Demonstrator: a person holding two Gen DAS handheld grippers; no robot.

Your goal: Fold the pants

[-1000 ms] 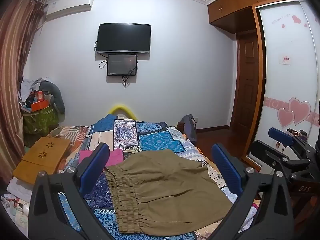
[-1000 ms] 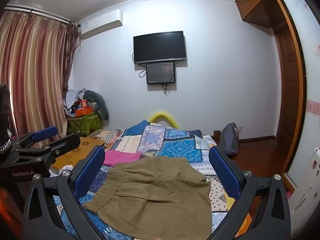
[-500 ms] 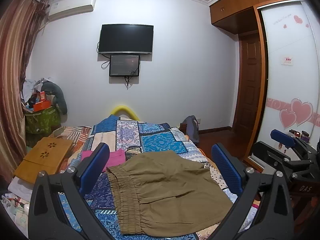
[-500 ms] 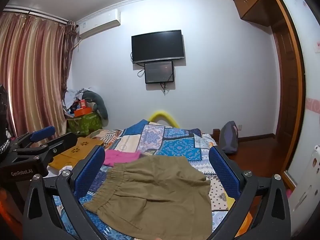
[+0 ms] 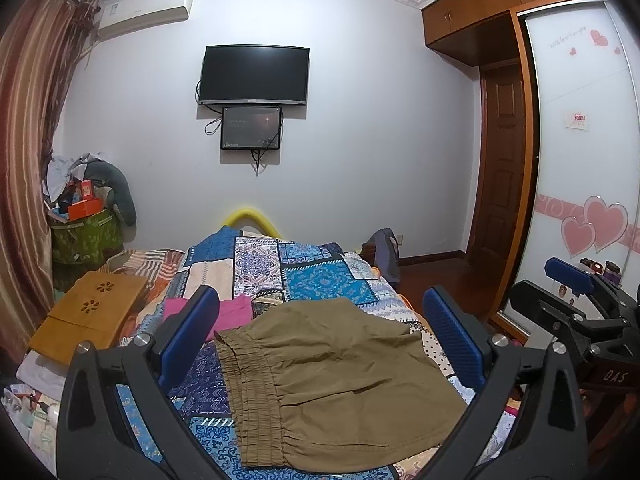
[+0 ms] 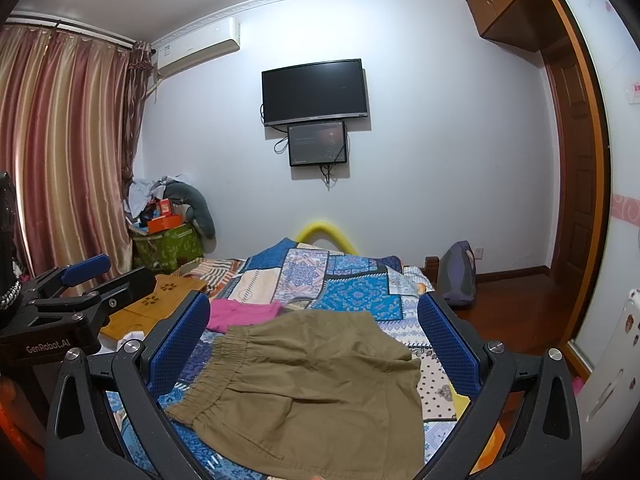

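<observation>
Olive-brown pants (image 5: 336, 380) lie folded on the patchwork bedspread (image 5: 316, 280), elastic waistband to the left; they also show in the right wrist view (image 6: 316, 384). My left gripper (image 5: 320, 340) is open and empty, held above the near edge of the pants. My right gripper (image 6: 314, 344) is open and empty, also above the pants. The right gripper shows at the right edge of the left wrist view (image 5: 580, 312). The left gripper shows at the left edge of the right wrist view (image 6: 80, 292).
A pink garment (image 5: 232, 314) lies just beyond the pants. A wooden lap tray (image 5: 88, 316) sits on the bed's left side. A green cluttered bin (image 5: 84, 232) stands by the curtain. A wardrobe (image 5: 580, 160) and a bag (image 5: 386, 252) are on the right.
Both views have shifted slightly; the grippers stay open above the pants, which have not moved.
</observation>
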